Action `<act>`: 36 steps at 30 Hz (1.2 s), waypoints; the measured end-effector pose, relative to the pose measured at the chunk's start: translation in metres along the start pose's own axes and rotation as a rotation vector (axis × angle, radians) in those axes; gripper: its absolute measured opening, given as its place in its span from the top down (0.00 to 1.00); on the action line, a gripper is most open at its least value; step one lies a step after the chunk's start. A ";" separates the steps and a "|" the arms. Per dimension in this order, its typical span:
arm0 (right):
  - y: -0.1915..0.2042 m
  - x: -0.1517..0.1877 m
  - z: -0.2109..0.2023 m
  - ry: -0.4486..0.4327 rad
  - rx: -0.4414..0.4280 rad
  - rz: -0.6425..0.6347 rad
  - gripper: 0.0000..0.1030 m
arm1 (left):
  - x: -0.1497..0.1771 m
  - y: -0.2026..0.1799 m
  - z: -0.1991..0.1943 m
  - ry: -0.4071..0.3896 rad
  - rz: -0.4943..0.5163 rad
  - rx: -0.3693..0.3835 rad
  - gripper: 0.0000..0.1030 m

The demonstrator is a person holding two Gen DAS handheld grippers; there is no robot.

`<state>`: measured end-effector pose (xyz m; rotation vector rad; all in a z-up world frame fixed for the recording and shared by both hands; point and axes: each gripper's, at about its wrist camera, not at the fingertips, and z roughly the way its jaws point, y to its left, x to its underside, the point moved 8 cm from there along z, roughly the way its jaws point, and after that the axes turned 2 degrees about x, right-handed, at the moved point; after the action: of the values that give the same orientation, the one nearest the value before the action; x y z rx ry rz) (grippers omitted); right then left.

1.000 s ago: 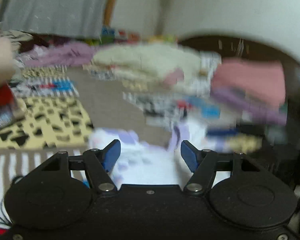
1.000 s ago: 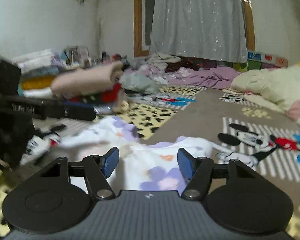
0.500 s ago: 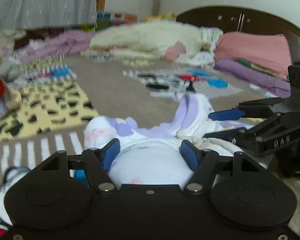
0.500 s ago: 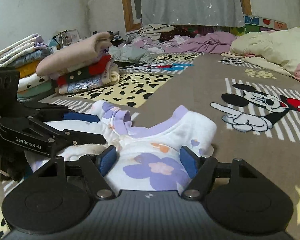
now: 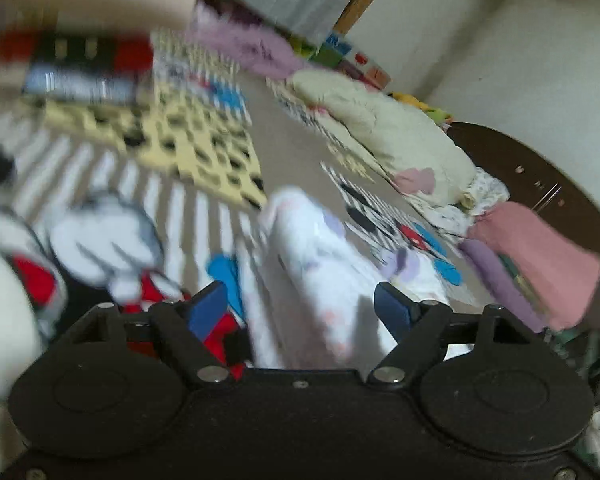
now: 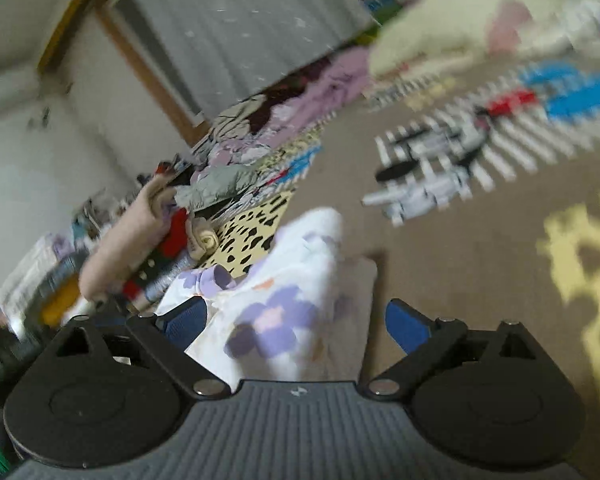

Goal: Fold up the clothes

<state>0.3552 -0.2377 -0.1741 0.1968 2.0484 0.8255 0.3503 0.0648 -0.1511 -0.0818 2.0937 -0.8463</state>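
Note:
A small white garment with purple flowers (image 5: pixel 320 264) lies bunched on the patterned bed cover. In the left wrist view it runs forward between the blue pads of my left gripper (image 5: pixel 300 308), which is open. In the right wrist view the same garment (image 6: pixel 284 296) lies between the pads of my right gripper (image 6: pixel 296 316), also open. Both views are tilted and blurred. I cannot tell whether either gripper touches the cloth.
A stack of folded clothes (image 6: pixel 148 252) with a pink top layer stands at the left, also in the left wrist view (image 5: pixel 76 52). A cream quilt (image 5: pixel 384 136), pink and purple folded bedding (image 5: pixel 536 264) and a dark headboard (image 5: pixel 540 176) lie to the right.
Both cameras have swung and tilted, the left one leftwards toward the folded stack. The garment looks more bunched and drawn up into a ridge. Both grippers stay open.

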 end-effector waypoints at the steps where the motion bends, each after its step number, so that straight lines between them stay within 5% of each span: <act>1: -0.005 0.002 0.001 0.012 -0.008 0.037 0.07 | 0.000 0.000 0.003 0.007 -0.016 0.009 0.22; 6: -0.018 0.013 0.013 0.066 -0.044 0.131 0.07 | 0.007 0.004 0.025 0.064 -0.081 0.017 0.21; 12: -0.010 0.018 0.037 0.121 -0.016 0.044 0.08 | 0.010 0.002 0.040 0.088 -0.107 0.015 0.22; 15: -0.003 0.021 0.049 0.132 -0.015 0.013 0.09 | 0.013 -0.001 0.042 0.093 -0.116 0.028 0.31; 18: 0.004 0.026 0.054 0.143 -0.034 0.004 0.30 | 0.014 0.001 0.043 0.103 -0.193 0.083 0.44; 23: 0.006 0.027 0.047 0.123 -0.073 0.020 0.47 | 0.014 -0.008 0.028 0.070 -0.274 0.153 0.51; 30: 0.000 0.012 0.000 0.049 -0.189 0.118 0.53 | 0.012 -0.074 0.035 0.046 -0.324 0.268 0.51; 36: -0.029 -0.039 -0.078 -0.159 -0.193 0.049 0.53 | 0.027 -0.175 0.138 0.110 -0.326 0.414 0.51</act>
<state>0.3214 -0.3135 -0.1360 0.1989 1.8100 0.9996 0.3935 -0.1535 -0.1214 -0.1593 1.9900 -1.4951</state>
